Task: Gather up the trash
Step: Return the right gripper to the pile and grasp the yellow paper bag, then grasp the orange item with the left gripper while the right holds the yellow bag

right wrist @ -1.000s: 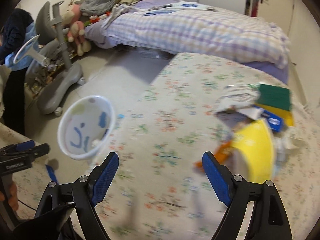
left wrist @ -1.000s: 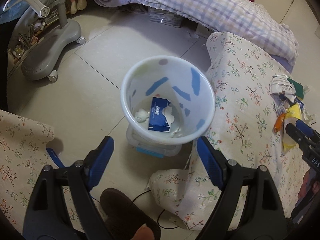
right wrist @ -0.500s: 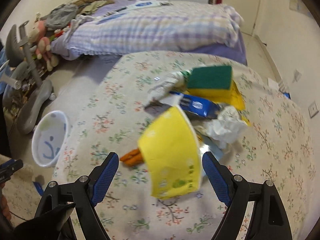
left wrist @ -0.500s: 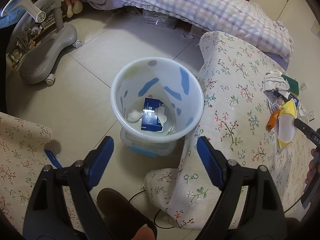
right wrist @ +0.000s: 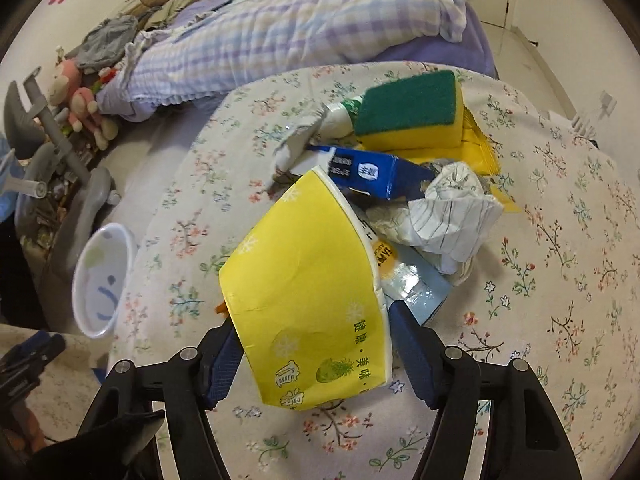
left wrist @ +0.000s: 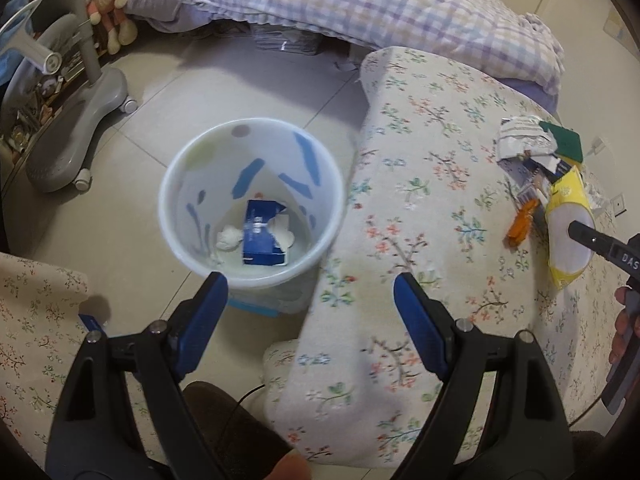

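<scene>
A flattened yellow paper cup (right wrist: 304, 272) lies at the front of a trash pile on the flowered tablecloth (right wrist: 560, 280). My right gripper (right wrist: 312, 314) is closing, with one pad at each side edge of the cup. Behind the cup lie a blue carton (right wrist: 372, 174), a crumpled white paper (right wrist: 452, 216) and a green-and-yellow sponge (right wrist: 412, 112). My left gripper (left wrist: 308, 280) hangs open and empty over the table's edge, near the white bin (left wrist: 168, 208) on the floor. Inside the bin are a blue box (left wrist: 262, 236) and a white wad (left wrist: 228, 238).
A bed with a checked quilt (right wrist: 320, 28) runs behind the table. To the left stands a grey wheeled chair base (left wrist: 72, 120) with soft toys (left wrist: 108, 12) by it. The bin rests on a clear plastic box (left wrist: 264, 304). A dark slipper (left wrist: 224, 420) shows below.
My right gripper swung from the bin side over to the trash pile and narrowed its jaws around the yellow cup. The left gripper drifted right, toward the table's edge.
</scene>
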